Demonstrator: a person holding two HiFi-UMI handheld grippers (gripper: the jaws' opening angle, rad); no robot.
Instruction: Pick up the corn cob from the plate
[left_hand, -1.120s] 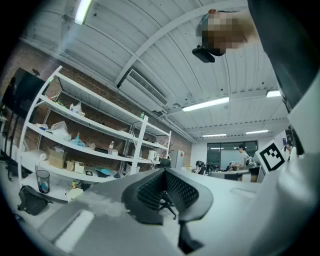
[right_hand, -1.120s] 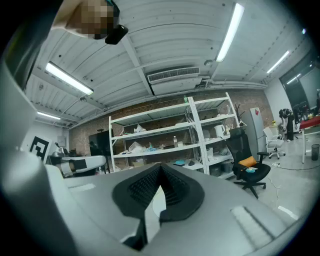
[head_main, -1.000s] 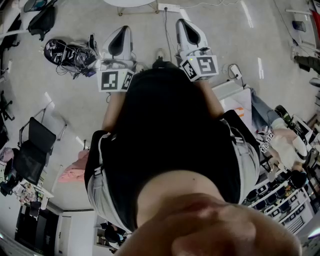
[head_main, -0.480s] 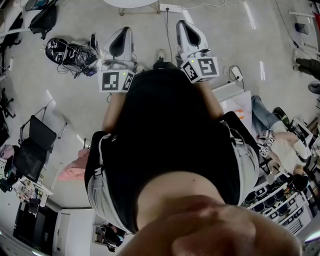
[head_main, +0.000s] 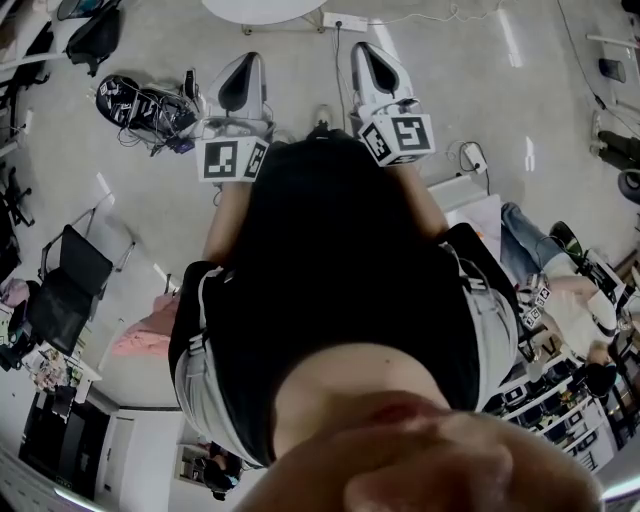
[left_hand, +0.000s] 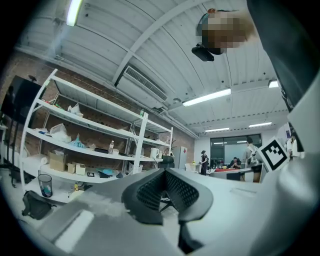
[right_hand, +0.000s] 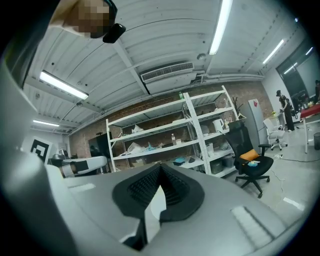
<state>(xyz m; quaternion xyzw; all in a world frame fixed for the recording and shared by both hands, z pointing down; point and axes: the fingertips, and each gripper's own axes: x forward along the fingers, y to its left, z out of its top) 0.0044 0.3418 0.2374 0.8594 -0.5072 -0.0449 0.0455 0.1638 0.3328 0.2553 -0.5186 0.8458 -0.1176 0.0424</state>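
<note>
No corn cob and no plate show in any view. In the head view my left gripper (head_main: 240, 62) and right gripper (head_main: 368, 50) are held side by side in front of a black shirt, pointing level over the grey floor. Each carries its marker cube (head_main: 231, 159) (head_main: 399, 136). In the left gripper view the jaws of the left gripper (left_hand: 164, 171) meet at the tip with nothing between them. The right gripper (right_hand: 160, 167) is likewise shut and empty in its own view.
A white round table (head_main: 262, 8) and a power strip (head_main: 345, 18) lie ahead on the floor side. A black bag with cables (head_main: 140, 105) sits left, a black chair (head_main: 65, 290) further left. White shelving (right_hand: 170, 135) and an office chair (right_hand: 252, 167) stand beyond.
The floor has slid down the head view and more of the white round table shows at the top. Both grippers keep their pose and stay shut.
</note>
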